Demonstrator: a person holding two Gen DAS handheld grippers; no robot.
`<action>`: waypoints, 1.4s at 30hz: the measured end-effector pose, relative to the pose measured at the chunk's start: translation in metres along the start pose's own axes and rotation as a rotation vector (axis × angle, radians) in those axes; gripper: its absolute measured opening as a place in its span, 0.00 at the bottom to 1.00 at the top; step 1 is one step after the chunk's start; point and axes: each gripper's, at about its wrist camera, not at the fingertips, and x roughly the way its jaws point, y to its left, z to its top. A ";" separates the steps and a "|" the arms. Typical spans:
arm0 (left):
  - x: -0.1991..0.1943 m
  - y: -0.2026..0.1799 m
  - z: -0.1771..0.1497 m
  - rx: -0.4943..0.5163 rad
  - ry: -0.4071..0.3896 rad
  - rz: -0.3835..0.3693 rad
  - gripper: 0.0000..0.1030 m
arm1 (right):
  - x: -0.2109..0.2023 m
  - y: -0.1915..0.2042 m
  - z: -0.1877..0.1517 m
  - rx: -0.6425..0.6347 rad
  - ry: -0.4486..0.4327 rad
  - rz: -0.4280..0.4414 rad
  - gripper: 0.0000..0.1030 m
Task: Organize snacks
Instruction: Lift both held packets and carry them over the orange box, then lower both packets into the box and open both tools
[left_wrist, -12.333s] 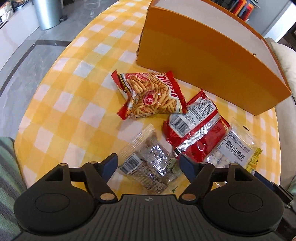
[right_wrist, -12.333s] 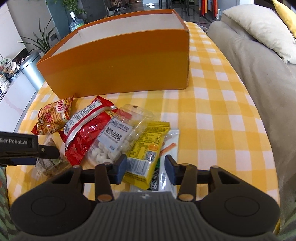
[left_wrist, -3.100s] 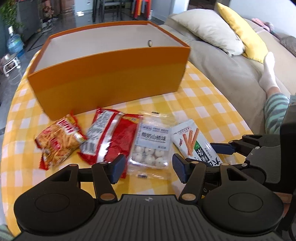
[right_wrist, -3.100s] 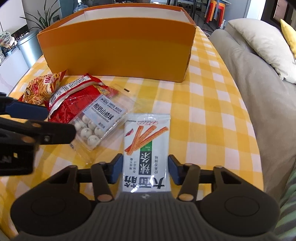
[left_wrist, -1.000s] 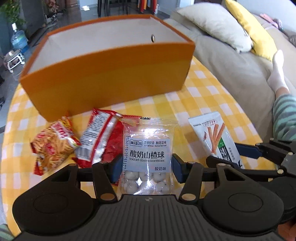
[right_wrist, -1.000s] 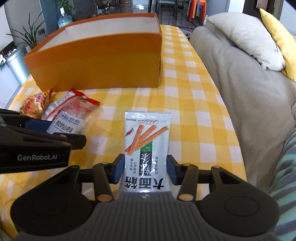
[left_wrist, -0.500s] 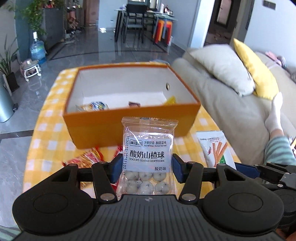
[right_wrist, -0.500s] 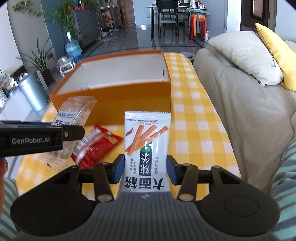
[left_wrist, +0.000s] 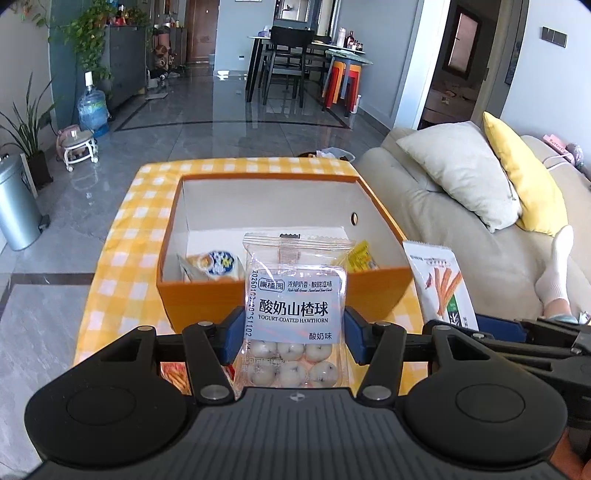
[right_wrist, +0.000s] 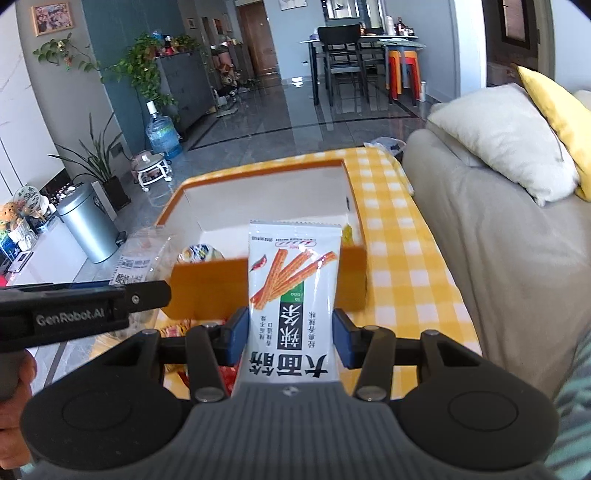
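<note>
My left gripper (left_wrist: 293, 338) is shut on a clear bag of yogurt-coated hawthorn balls (left_wrist: 294, 306), held upright above the table in front of the orange box (left_wrist: 192, 295). My right gripper (right_wrist: 290, 338) is shut on a white packet with orange sticks printed on it (right_wrist: 293, 291), also upright and raised; that white packet (left_wrist: 439, 284) shows at the right of the left wrist view. The orange box (right_wrist: 207, 284) is open on top, with a blue-and-white snack (left_wrist: 216, 264) and a yellow packet (left_wrist: 360, 256) inside. The left gripper's arm (right_wrist: 81, 314) crosses the right wrist view.
The box stands on a yellow checked tablecloth (left_wrist: 122, 236). Red snack bags (right_wrist: 177, 328) lie on the table below the grippers, mostly hidden. A grey sofa (right_wrist: 498, 240) with pillows runs along the right, with a person's socked foot (left_wrist: 554, 273) on it. A metal bin (left_wrist: 16, 206) stands on the floor at left.
Both grippers have risen with their packets off the table, and the views have tilted up. The inside of the box now shows.
</note>
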 end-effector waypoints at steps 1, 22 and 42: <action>0.001 0.000 0.004 0.003 0.001 -0.002 0.61 | 0.002 0.001 0.006 -0.006 0.001 0.007 0.44; 0.070 0.015 0.090 0.121 0.020 -0.006 0.61 | 0.100 0.004 0.119 -0.137 0.045 0.040 0.44; 0.192 0.047 0.087 0.130 0.265 0.066 0.62 | 0.231 0.010 0.119 -0.244 0.286 -0.021 0.44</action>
